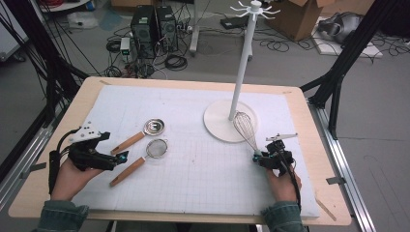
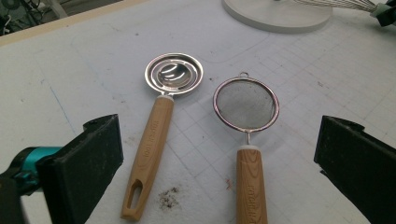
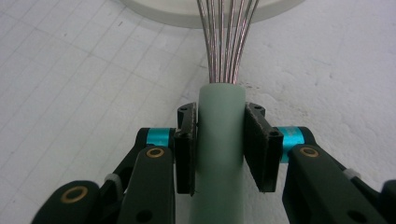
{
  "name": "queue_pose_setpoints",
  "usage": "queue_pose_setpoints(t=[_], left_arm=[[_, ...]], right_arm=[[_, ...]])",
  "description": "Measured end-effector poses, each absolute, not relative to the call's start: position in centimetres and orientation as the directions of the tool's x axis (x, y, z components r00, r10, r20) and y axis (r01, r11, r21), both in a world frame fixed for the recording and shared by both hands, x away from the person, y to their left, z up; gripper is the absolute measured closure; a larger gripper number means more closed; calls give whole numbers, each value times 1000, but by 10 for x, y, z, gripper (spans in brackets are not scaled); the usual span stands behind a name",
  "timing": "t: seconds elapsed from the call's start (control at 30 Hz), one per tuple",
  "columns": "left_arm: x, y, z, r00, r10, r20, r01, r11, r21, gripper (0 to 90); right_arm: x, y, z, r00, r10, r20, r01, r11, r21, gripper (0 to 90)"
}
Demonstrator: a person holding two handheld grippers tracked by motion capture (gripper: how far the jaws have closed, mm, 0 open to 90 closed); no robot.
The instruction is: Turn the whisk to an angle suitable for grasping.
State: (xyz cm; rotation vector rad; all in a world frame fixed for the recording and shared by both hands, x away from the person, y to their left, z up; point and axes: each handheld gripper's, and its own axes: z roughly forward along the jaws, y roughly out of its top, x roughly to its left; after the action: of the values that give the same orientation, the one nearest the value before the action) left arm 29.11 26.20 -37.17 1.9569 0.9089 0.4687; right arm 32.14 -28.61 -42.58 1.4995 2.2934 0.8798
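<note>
A wire whisk [image 1: 244,126] with a pale green handle [image 3: 220,107] lies on the white mat, its wires [image 3: 228,37] reaching onto the round base [image 1: 215,126] of a white hanging stand [image 1: 244,58]. My right gripper [image 1: 257,157] [image 3: 220,140] is shut on that handle. On the left lie an egg separator [image 2: 173,74] and a small mesh strainer [image 2: 245,102], both with wooden handles that point toward me. My left gripper [image 1: 121,157] [image 2: 219,140] hovers just short of their handles, open, with nothing between its jaws.
The white grid mat [image 1: 193,169] covers most of the wooden table [image 1: 58,145]. The stand's top ring of hooks [image 1: 255,8] is high above the base. Beyond the table, computer boxes [image 1: 154,29], cables and a cardboard box [image 1: 302,17] sit on the floor.
</note>
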Motion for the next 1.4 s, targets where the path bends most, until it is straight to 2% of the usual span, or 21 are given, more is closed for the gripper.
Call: queue_pose_setpoints(t=[0.1,0.5,0.7,0.83,1.0,1.1,1.4], left_arm=[[291,263,-372,658,753,-27,409,-327,852,18],[290,264,-371,653,757,-29,407,-318,856,18],[290,263,-370,657,754,-26,403,-321,857,18],[289,262,-370,661,750,-29,403,-323,856,18],[290,262,-370,665,746,-24,399,-328,856,18],[290,262,-371,665,747,-29,402,-325,856,18],[290,262,-371,668,744,-27,398,-325,858,18]], right_arm=[[317,-293,-425,-420,898,132,737,253,627,693],[298,-305,-417,-451,883,130,715,271,644,694],[285,-305,-404,-536,839,96,656,343,672,694],[286,-288,-394,-661,746,78,574,437,692,694],[293,-271,-392,-734,674,83,531,493,689,694],[299,-250,-391,-818,572,59,451,576,681,694],[306,-220,-393,-889,454,60,379,658,651,693]])
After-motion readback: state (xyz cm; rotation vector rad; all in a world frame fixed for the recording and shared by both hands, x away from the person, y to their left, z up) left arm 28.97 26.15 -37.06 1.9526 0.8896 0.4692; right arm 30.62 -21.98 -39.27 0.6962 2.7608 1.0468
